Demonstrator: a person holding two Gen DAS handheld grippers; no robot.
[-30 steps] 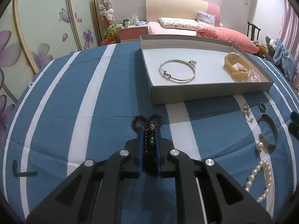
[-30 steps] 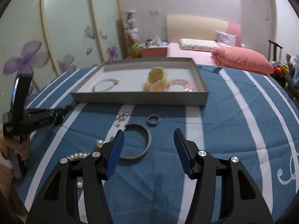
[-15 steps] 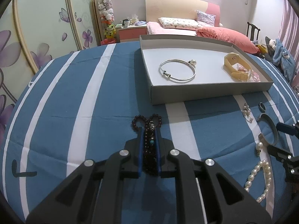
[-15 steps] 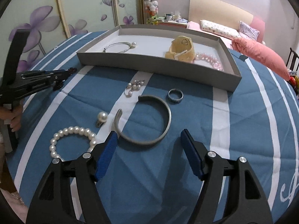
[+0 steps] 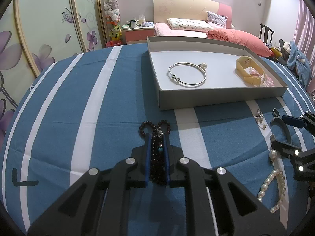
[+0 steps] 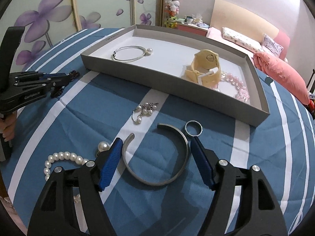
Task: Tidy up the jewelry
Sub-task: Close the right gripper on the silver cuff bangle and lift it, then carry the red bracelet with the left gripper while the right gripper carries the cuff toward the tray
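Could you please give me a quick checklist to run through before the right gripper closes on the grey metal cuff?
1. Right gripper open wide: ok.
2. Grey open metal cuff bracelet lies between the blue finger pads: ok, one pad on each side.
3. Small silver ring out of the closing path: cannot tell, it sits just beyond the right fingertip.
4. Loose white pearl clear of the left pad: not ok, it appears to touch it.
5. Left gripper secure on the dark beaded bracelet: ok.
6. Free floor in the grey cardboard tray: ok.
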